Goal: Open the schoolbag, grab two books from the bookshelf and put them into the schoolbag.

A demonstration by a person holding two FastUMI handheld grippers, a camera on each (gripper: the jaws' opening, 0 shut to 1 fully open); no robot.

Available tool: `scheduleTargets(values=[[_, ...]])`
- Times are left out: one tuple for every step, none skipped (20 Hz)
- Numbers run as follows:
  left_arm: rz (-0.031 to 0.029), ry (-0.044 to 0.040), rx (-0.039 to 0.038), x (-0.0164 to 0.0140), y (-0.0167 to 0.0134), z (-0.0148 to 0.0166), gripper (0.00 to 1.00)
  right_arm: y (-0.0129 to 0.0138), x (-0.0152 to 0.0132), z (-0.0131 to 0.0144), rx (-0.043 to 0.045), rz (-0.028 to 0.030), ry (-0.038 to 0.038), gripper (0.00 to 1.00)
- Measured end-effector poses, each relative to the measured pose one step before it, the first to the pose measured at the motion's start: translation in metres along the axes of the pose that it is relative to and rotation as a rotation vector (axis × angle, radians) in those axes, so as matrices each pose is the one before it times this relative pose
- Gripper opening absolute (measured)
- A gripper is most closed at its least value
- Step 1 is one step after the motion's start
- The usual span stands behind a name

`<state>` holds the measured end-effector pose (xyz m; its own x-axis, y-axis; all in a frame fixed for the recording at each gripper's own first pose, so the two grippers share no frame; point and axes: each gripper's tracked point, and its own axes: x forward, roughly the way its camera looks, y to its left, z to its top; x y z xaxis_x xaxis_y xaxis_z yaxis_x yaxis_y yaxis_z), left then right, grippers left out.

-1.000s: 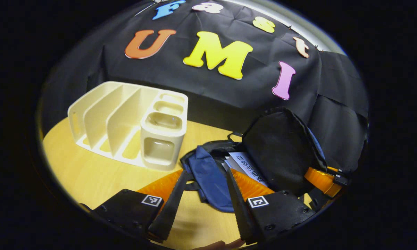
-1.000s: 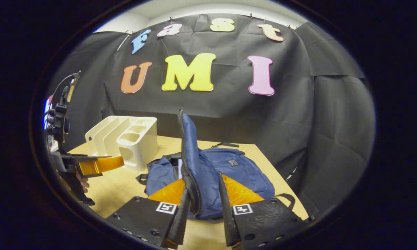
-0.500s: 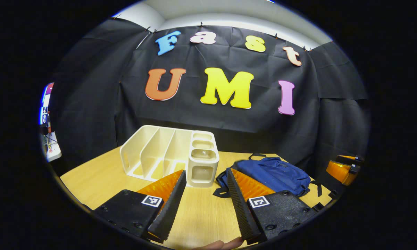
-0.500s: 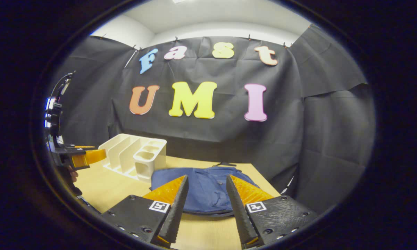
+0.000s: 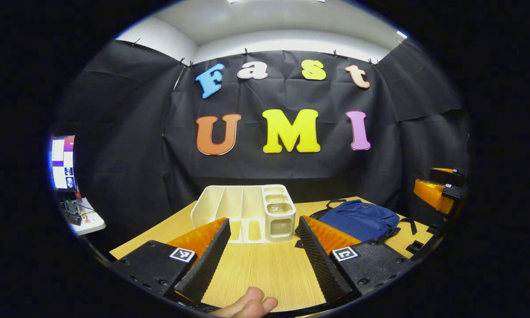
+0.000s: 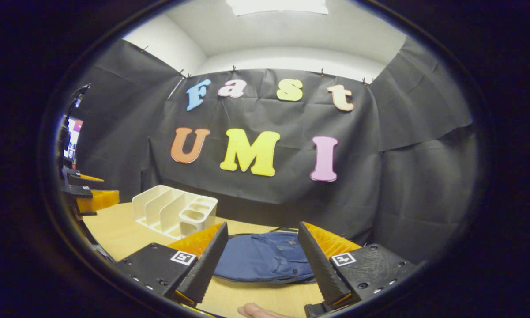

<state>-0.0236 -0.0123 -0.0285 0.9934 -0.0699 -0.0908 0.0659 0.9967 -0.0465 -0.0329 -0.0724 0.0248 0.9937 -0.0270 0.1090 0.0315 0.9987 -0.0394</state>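
In the left gripper view, the left gripper (image 5: 261, 256) hangs above the wooden surface (image 5: 265, 274) with fingers spread and empty; the white bookshelf (image 5: 245, 212) stands ahead between them, no books visible in its slots, the blue schoolbag (image 5: 357, 219) lying flat off to their right. In the right gripper view, the right gripper (image 6: 261, 260) is likewise open and empty, the schoolbag (image 6: 260, 261) lying between its fingers. Risk: the limp flap looks closed, so any further reach inside could snag

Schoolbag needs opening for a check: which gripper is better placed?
Right: the schoolbag lies straight ahead between the open fingers of the right gripper; the left gripper faces the bookshelf.
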Motion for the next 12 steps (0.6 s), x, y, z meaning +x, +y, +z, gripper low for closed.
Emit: scheduleTargets(values=[[-0.00813, -0.01541, 0.00448, -0.00026, -0.00198, 0.00345, 0.97, 0.00104, -0.00218, 0.00078, 0.00165, -0.00418, -0.00434, 0.98], [-0.00345, -0.01630, 0.00591, 0.00131, -0.00017, 0.00370, 0.96, -0.00048, -0.00283, 0.00077, 0.00278, -0.00419, -0.00276, 0.95], [0.01148, 0.00537, -0.00733, 0.00049, 0.00491, -0.00177, 0.96, -0.00227, -0.00188, -0.00018, 0.00205, -0.00409, 0.00125, 0.95], [0.01084, 0.00467, -0.00361, -0.00002, 0.00390, -0.00131, 0.96, -0.00193, -0.00145, -0.00143, 0.00499, -0.00043, 0.00369, 0.95], [0.00094, 0.00188, -0.00683, -0.00119, 0.00042, 0.00040, 0.96, -0.00227, -0.00038, -0.00053, 0.00683, -0.00215, -0.00101, 0.95], [-0.00321, 0.00165, -0.00646, -0.00045, 0.00039, -0.00046, 0.96, -0.00363, 0.00022, -0.00053, 0.00317, -0.00271, 0.00130, 0.95], [-0.00745, 0.00537, -0.00259, -0.00052, -0.00046, 0.00018, 0.96, -0.00391, -0.00071, -0.00156, 0.00468, -0.00109, 0.00038, 0.95], [-0.00312, -0.00311, -0.00758, 0.00120, 0.00022, 0.00070, 0.96, -0.00481, 0.00111, 0.00016, 0.01092, -0.00690, 0.00017, 0.95], [-0.00100, -0.00792, -0.00892, 0.00101, 0.00175, 0.00274, 0.97, -0.00537, 0.00099, -0.00205, 0.01048, -0.00808, 0.00571, 0.95], [-0.00095, -0.00022, -0.00931, 0.00059, 0.00027, -0.00008, 0.96, -0.00333, 0.00117, -0.00437, 0.00961, -0.00512, 0.00869, 0.95], [-0.00549, 0.00854, -0.00412, 0.00201, -0.00146, -0.00421, 0.97, -0.00239, 0.00176, -0.00336, 0.00862, -0.00268, 0.00967, 0.95], [-0.00631, 0.00722, -0.00158, 0.00126, -0.00129, -0.00182, 0.96, -0.00217, 0.00256, -0.00419, 0.00419, 0.00154, 0.01157, 0.95]])
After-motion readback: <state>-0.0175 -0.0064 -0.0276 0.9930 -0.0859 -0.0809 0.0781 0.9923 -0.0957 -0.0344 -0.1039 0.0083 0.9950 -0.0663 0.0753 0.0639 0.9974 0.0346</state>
